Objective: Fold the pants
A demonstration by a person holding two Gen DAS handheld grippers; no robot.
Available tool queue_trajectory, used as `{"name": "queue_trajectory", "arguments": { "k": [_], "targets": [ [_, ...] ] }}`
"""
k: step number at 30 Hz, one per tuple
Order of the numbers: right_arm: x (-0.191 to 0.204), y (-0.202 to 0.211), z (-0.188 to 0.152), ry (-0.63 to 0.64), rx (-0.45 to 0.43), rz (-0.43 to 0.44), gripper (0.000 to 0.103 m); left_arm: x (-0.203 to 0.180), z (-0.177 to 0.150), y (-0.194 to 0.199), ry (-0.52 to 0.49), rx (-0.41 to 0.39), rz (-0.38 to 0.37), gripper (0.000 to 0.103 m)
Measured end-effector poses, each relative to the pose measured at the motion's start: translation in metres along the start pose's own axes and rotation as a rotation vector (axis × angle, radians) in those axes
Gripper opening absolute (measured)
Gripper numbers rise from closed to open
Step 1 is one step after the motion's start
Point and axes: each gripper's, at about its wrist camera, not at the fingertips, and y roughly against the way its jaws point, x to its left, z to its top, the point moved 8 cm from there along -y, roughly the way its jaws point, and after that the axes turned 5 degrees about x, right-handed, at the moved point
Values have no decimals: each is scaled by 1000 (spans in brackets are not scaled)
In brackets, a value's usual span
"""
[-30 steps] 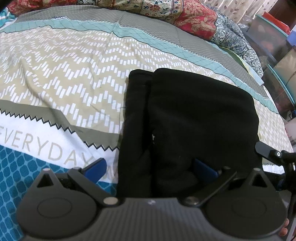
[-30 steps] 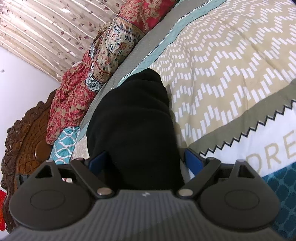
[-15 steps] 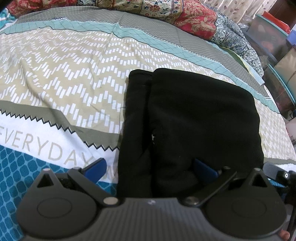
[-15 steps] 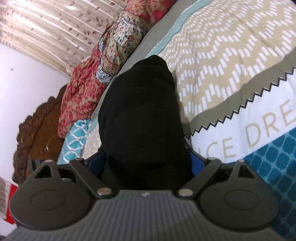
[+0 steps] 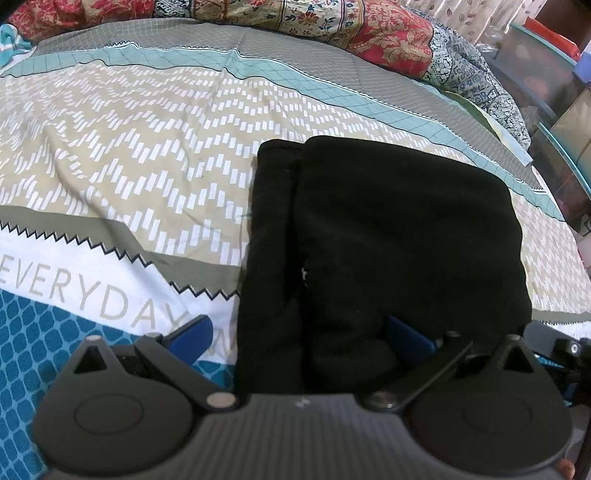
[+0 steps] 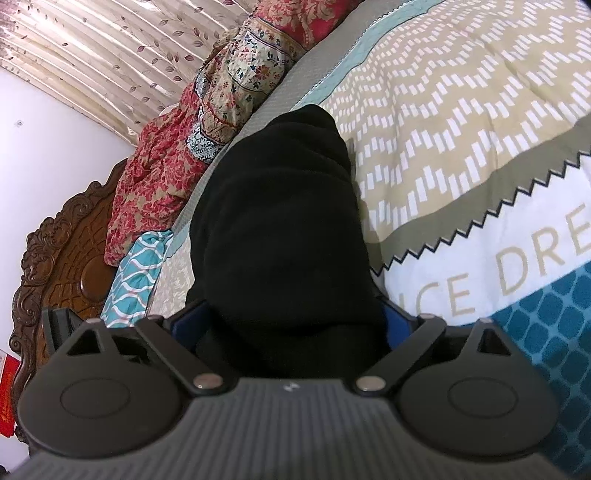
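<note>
The black pants (image 5: 388, 236) lie folded into a thick rectangle on the patterned bedspread (image 5: 129, 147). My left gripper (image 5: 299, 336) is open, its blue fingers (image 5: 192, 332) wide apart astride the near left edge of the pants. In the right wrist view the pants (image 6: 280, 229) fill the middle. My right gripper (image 6: 288, 321) is open, its blue fingers (image 6: 186, 321) either side of the near end of the bundle. The right gripper's body shows at the left wrist view's lower right (image 5: 565, 350).
Red floral bedding (image 5: 332, 22) is piled along the far edge of the bed. Storage boxes (image 5: 546, 74) stand beyond the bed's right side. A carved wooden headboard (image 6: 55, 266), a teal patterned cloth (image 6: 136, 273) and a curtain (image 6: 110, 48) show in the right wrist view.
The right gripper has drawn back and dropped lower in the left wrist view. Its own view has swung a little. The left gripper and the pants have stayed put.
</note>
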Motion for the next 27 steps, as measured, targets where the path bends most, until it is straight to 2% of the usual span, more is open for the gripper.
{"name": "queue_trajectory", "arguments": {
  "k": [4, 27],
  "targets": [
    [3, -3, 0, 9, 5, 7, 103, 0, 0, 0, 0, 0, 0, 103],
    [3, -7, 0, 55, 13, -21, 103, -2, -2, 3, -6, -11, -7, 103]
  ]
}}
